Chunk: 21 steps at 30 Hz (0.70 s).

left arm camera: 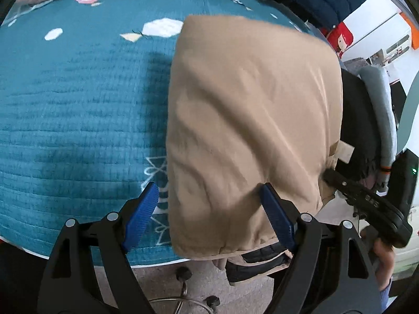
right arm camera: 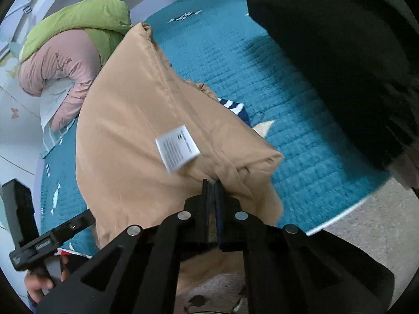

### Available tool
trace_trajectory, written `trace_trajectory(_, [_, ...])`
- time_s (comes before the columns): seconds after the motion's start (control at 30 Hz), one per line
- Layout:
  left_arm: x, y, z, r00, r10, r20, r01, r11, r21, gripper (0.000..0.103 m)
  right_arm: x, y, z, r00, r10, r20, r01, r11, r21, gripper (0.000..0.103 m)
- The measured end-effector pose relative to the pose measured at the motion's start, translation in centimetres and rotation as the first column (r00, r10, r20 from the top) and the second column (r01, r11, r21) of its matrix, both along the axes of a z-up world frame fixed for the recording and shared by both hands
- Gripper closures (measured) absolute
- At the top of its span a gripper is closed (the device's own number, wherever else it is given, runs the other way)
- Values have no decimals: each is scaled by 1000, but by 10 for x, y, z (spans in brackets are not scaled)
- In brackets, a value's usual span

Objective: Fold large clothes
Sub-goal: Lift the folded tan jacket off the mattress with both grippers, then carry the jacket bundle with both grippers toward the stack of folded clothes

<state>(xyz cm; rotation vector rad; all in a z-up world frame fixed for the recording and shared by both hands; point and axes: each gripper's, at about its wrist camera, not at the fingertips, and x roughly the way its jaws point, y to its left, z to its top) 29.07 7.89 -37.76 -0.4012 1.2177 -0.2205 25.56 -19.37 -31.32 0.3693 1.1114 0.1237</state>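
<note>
Tan jacket [left arm camera: 248, 120] lies on teal bedspread [left arm camera: 78, 104], long axis running away from you, near hem hanging over bed edge. Your left gripper [left arm camera: 209, 217] nearer that hem: jaws wide, straddling left corner, pinching nothing. Your right gripper [right arm camera: 213, 196] clamped tight on jacket's right edge fold, below white label [right arm camera: 176, 149].

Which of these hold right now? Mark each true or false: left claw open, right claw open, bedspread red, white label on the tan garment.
1. The left claw stands open. True.
2. The right claw is open. False: it is shut on the tan garment.
3. The bedspread is red. False: it is teal.
4. A white label shows on the tan garment. True.
</note>
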Motion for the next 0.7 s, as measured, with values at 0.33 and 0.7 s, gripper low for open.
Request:
trace_trajectory(0.33, [1, -1, -3, 1000, 2, -6, -2, 1000, 8, 22, 5, -40, -44, 982, -114, -153, 146, 966, 213, 35])
trace_trajectory(0.7, [3, -2, -4, 1000, 6, -18, -6, 1000, 6, 22, 9, -65, -98, 947, -99, -304, 254, 813, 524, 25])
